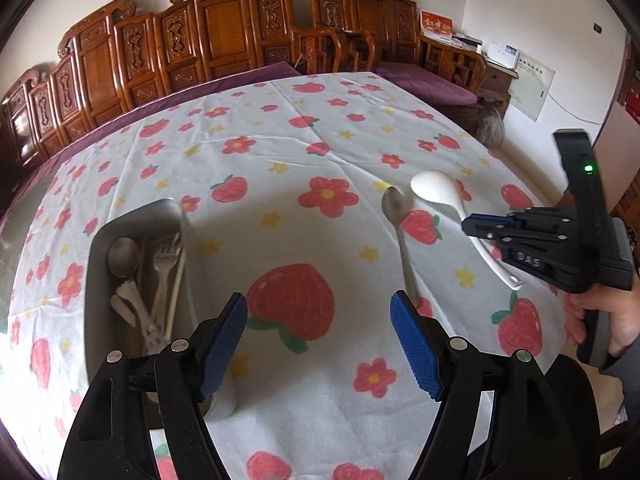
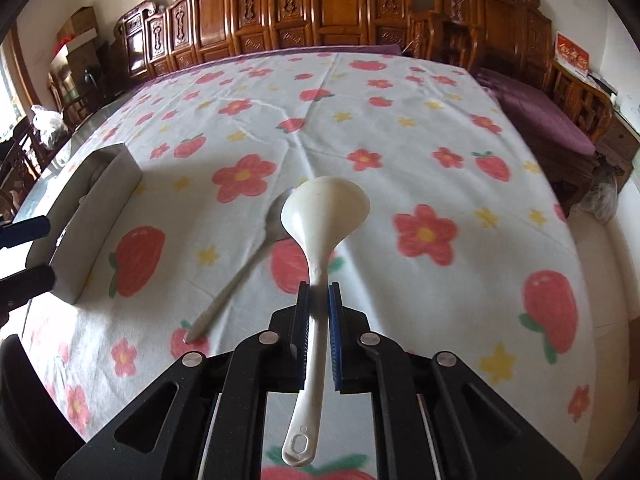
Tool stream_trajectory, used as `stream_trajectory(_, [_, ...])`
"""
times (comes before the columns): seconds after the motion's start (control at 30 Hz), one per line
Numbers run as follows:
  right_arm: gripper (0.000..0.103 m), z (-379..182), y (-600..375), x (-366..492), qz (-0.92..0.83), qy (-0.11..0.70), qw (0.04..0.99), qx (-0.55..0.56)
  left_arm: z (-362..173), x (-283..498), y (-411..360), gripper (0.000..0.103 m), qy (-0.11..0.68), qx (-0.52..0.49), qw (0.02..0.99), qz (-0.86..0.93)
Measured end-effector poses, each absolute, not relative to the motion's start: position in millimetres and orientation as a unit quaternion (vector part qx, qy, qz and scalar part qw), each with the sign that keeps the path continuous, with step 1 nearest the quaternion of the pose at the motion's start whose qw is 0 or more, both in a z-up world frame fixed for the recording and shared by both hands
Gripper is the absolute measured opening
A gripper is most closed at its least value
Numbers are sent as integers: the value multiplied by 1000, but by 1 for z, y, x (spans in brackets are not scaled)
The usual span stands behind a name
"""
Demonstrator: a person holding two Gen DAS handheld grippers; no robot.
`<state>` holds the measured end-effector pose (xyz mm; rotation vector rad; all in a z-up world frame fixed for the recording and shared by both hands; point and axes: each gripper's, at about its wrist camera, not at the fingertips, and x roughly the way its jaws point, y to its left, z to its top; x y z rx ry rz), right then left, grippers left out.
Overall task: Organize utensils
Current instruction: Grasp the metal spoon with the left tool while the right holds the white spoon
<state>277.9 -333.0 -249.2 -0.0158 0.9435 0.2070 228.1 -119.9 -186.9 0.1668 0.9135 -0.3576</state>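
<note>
My right gripper is shut on the handle of a white plastic spoon, whose bowl points away over the flowered tablecloth. From the left wrist view, this gripper clamps the white spoon at mid-handle. A metal spoon lies loose on the cloth just left of it, and its handle runs toward the near edge. My left gripper hangs open and empty over a strawberry print. Beside it on the left is the metal tray, holding several utensils. The tray sits at the left edge of the right wrist view.
Carved wooden benches with purple cushions line the far side of the table. The table's right edge drops to the floor. A person's hand holds the right gripper's grip. The left gripper's fingers show at the left.
</note>
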Motion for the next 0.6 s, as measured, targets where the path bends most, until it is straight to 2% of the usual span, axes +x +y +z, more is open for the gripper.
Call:
stream_trajectory(0.5, [10,-260,-383,267,76,463,883,20,-230,272,-200,71,462,114,858,-192])
stream_trajectory(0.6, [10,-260,-389,268,75,464,882,32,-243,284,-211,67,473,118,851,-194])
